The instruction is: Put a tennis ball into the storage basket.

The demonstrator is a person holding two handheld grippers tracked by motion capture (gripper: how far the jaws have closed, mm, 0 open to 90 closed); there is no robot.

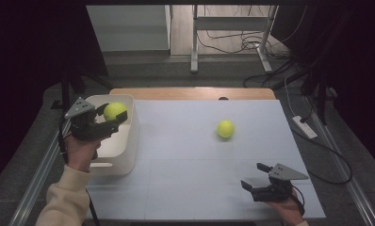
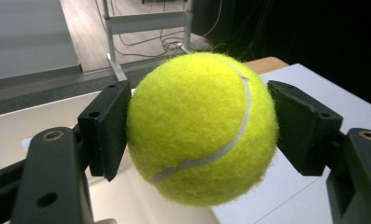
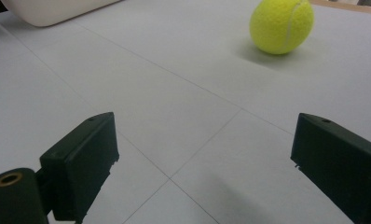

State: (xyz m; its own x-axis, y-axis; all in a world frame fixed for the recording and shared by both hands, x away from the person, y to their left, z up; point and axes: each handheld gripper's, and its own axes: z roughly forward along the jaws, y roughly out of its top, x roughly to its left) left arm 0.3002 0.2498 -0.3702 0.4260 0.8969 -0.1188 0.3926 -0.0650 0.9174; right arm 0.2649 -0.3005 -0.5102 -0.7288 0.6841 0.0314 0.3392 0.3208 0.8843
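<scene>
- Looking down, we see the white table (image 1: 190, 155) stretching between our hands.
- At its left edge sits a white bin (image 1: 122, 141).
- Our left gripper (image 1: 111, 117) hangs over that bin, clenched on a tennis ball (image 1: 114, 111).
- Our right gripper (image 1: 255, 176) rests low near the table's front right, jaws spread wide with nothing between.
- A second tennis ball (image 1: 225, 128) lies on the table, well apart from both.
</scene>
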